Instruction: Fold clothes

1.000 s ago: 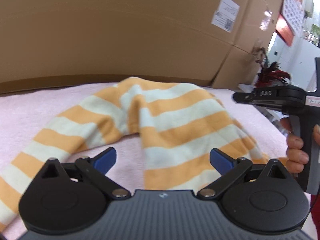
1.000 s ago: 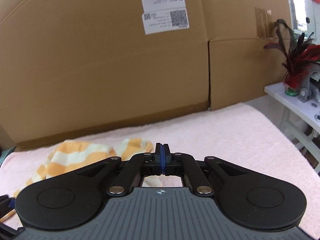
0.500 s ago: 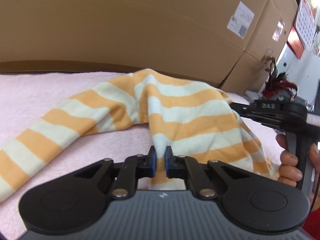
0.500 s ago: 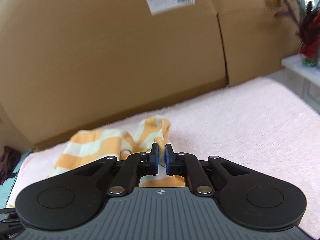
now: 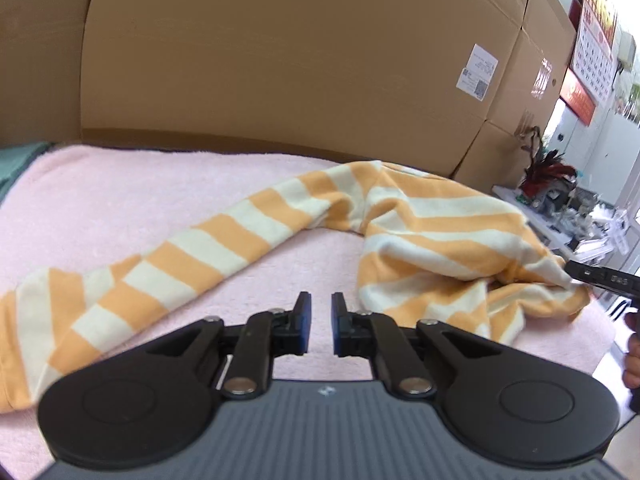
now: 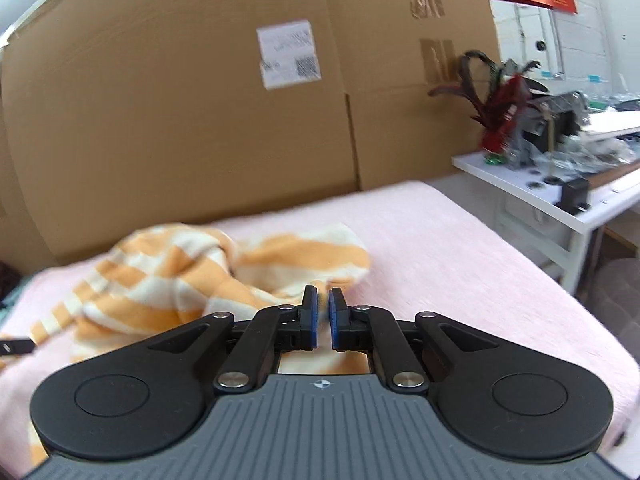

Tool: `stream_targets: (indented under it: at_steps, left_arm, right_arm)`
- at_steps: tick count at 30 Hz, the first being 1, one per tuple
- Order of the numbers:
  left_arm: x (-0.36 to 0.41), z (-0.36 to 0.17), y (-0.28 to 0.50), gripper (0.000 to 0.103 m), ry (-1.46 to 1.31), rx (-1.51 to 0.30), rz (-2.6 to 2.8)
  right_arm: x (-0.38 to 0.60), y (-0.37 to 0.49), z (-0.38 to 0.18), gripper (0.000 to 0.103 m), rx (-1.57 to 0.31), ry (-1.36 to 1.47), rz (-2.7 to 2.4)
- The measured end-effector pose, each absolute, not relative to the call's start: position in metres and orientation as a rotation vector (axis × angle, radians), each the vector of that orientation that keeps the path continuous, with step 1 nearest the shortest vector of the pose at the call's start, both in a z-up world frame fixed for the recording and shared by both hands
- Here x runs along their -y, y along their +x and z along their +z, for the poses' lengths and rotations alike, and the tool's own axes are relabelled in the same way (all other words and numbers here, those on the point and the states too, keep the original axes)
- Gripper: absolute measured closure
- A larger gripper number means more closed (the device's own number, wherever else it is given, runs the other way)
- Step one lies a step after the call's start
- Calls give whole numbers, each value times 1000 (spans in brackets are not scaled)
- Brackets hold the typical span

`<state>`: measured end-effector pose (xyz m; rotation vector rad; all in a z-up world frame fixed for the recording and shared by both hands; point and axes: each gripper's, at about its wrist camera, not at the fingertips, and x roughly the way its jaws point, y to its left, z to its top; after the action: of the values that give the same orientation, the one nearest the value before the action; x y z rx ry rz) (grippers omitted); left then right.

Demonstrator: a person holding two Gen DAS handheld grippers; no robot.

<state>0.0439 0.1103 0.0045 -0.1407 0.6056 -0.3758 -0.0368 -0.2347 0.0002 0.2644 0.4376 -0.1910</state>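
An orange and cream striped garment (image 5: 420, 216) lies crumpled on the pink towel surface (image 5: 120, 200), with one long sleeve stretched toward the near left. My left gripper (image 5: 321, 312) hovers just in front of the garment's body. Its jaws are a little apart, with only pink towel showing between them. My right gripper (image 6: 322, 308) is shut on an edge of the garment (image 6: 180, 276), and fabric shows in the narrow gap. Seen from the left wrist, the right gripper (image 5: 600, 278) pinches the garment's right corner.
Tall cardboard boxes (image 5: 280, 60) wall off the far side of the towel. A white side table (image 6: 560, 200) with clutter and a red-leaved plant (image 6: 496, 112) stands past the towel's right edge. A person's hand (image 5: 632, 360) holds the right gripper.
My left gripper went from wide open to nearly shut and has swung left, off the garment's body. The right gripper moved right with the garment's edge in it.
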Motion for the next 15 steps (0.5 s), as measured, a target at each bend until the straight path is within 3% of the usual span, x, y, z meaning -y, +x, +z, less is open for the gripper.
stream_targets:
  at_steps: [2,3,4,5,7,9,10,12,13,15]
  left_arm:
    - [-104,3,50,51,-133,-605,-386]
    - [-96,3,58,42,-134,-599,-409]
    - [-89,3,66,24,-134,-591,-434]
    - [-80,2,74,11,-129,-586,-446]
    - [-61,-2,92,8,-112,-598,-456]
    - [-42,-7,108,29,-89,-642,-465]
    - [-35,-10,111,54,-81,-661,-471]
    - [-24,-13,113,81,-71,-694,-501]
    - [-26,-13,107,99,-89,-695,-521]
    - [-34,-12,90,98,-121,-676,-541]
  right_arm:
    - [242,-39,-2,96,-469,287,-213]
    - [246,-41,-1,93,-454,316,-228]
    - [250,-42,1,90,-439,345,-242]
    - [253,-41,3,81,-428,379,-243]
    - [258,-38,6,59,-395,445,-240]
    - [262,-25,4,38,-398,499,-261]
    - [264,-15,2,37,-416,517,-254]
    - [266,2,-6,37,-473,552,-257]
    - [266,10,-11,37,-506,570,-264]
    - [265,19,-20,50,-544,621,-249]
